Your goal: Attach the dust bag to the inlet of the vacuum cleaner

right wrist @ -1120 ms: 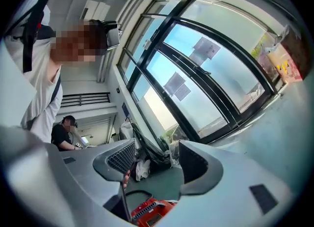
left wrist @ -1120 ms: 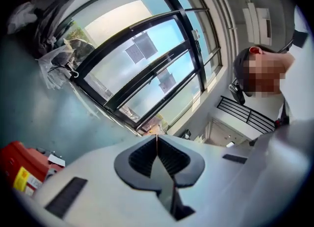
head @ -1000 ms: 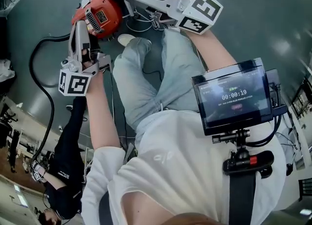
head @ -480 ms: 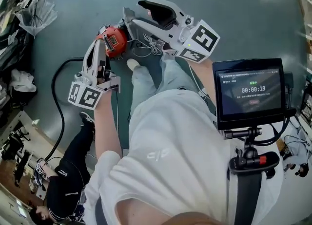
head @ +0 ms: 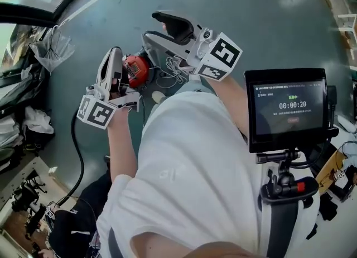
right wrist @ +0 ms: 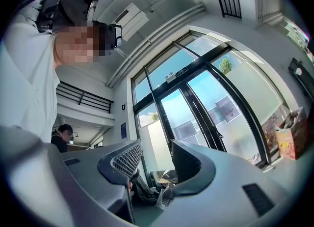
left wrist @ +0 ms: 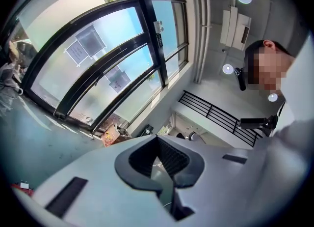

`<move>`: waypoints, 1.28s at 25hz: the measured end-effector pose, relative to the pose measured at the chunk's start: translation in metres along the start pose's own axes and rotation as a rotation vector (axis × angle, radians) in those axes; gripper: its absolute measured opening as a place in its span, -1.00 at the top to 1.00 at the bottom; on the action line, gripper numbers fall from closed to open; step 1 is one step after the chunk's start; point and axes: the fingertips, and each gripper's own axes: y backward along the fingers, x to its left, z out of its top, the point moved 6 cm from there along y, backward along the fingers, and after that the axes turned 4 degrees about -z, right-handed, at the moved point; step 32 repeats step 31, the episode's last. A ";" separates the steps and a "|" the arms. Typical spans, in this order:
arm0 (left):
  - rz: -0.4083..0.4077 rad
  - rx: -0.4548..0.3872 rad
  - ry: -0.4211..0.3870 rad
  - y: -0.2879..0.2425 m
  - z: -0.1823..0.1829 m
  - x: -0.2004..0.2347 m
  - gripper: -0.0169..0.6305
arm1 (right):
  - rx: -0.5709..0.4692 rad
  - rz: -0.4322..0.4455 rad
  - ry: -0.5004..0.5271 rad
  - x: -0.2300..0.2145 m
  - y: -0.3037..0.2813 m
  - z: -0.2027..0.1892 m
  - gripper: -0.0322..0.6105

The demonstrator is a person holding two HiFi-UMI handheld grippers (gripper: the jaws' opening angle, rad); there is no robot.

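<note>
Left gripper (left wrist: 157, 145): jaws pressed together on nothing, aimed at windows (left wrist: 98, 69). Vacuum cleaner (head: 135, 68): red, lay on the floor (head: 256, 17) at 11 o'clock in the head view, between the grippers; inlet and dust bag could not be made out. Right gripper (right wrist: 156, 158): jaws apart, empty. Step judged unsettled: bag either awaiting pickup or already fitted.

Bright daylight floods through the windows (left wrist: 98, 69); fisheye edges darken.

vacuum (head: 135, 68) glossy red plastic; floor (head: 268, 22) smooth, faintly shiny; shirt (head: 184, 162) white cloth; screen (head: 290, 109) glossy black.
</note>
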 end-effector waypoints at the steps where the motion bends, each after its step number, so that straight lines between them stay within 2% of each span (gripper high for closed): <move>1: -0.003 0.002 -0.005 -0.002 0.001 0.000 0.92 | 0.001 -0.004 0.012 0.000 -0.001 0.001 0.26; 6: -0.003 0.016 -0.008 -0.007 -0.005 0.000 0.92 | -0.015 0.002 0.009 0.002 -0.001 0.000 0.26; 7: -0.003 0.019 -0.005 -0.008 -0.007 0.000 0.92 | -0.020 -0.018 0.008 0.000 0.000 0.000 0.35; 8: -0.004 0.022 -0.002 -0.009 -0.008 0.000 0.92 | -0.025 -0.037 -0.005 -0.002 0.002 -0.002 0.76; 9: -0.006 0.023 0.001 -0.010 -0.009 0.000 0.92 | -0.030 -0.048 -0.028 -0.004 0.003 -0.003 0.80; 11: -0.011 0.021 0.007 -0.011 -0.009 0.001 0.92 | -0.031 -0.053 -0.056 -0.005 0.002 -0.005 0.80; 17: -0.028 0.027 -0.026 -0.018 -0.002 -0.002 0.92 | 0.016 -0.056 0.050 -0.001 -0.008 -0.003 0.80; 25: -0.038 0.046 -0.056 -0.023 -0.004 -0.002 0.92 | 0.017 -0.042 0.072 0.000 -0.012 -0.003 0.80; 32: -0.061 0.066 -0.032 -0.037 -0.004 0.001 0.92 | 0.006 -0.056 0.079 -0.005 -0.012 0.000 0.80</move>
